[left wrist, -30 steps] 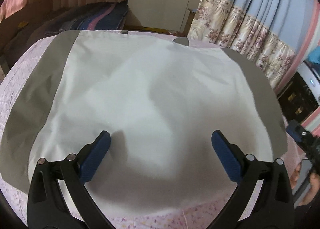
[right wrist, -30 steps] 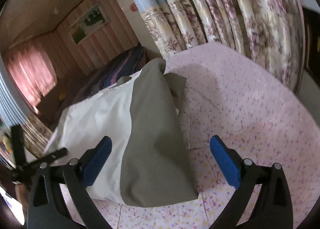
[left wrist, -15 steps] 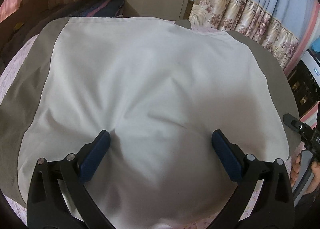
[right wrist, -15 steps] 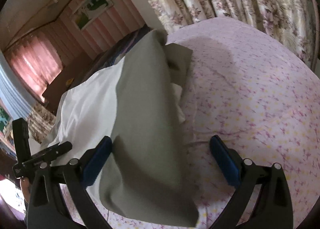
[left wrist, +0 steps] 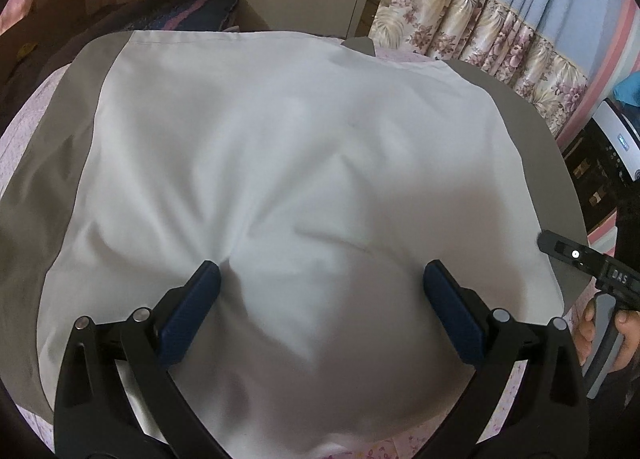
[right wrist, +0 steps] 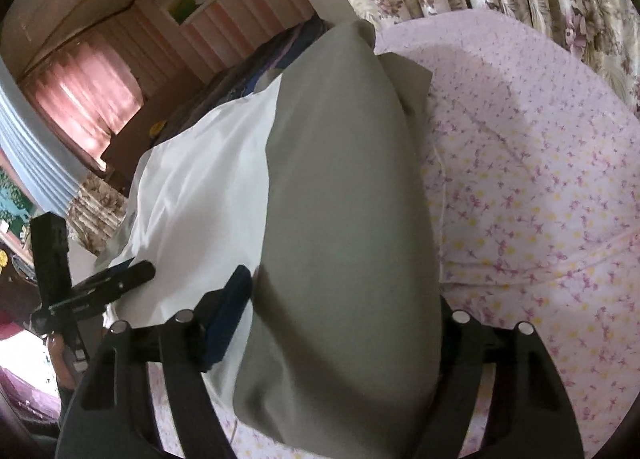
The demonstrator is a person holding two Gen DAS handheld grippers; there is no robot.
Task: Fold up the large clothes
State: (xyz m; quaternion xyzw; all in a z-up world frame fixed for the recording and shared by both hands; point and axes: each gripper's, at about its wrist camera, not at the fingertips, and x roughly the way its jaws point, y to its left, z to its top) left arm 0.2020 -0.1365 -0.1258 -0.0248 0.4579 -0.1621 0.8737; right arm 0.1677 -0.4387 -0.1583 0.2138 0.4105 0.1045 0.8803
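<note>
Jaws closing around garment's (right wrist: 340, 219) grey edge

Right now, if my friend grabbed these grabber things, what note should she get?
Left gripper: open, fingers pressing down on the white middle of the garment, gripping nothing.
Right gripper: its fingers have just been closing around the grey side panel at the garment's right edge; the far finger is hidden by cloth, so a firm pinch is not confirmed.
The garment lies spread flat on the flowery sheet, grey panels on both sides.
Done: spread out, roughly smoothed.
Left: finish the right grip, probably fold that grey side over the white, then the other side, then fold in half.
</note>
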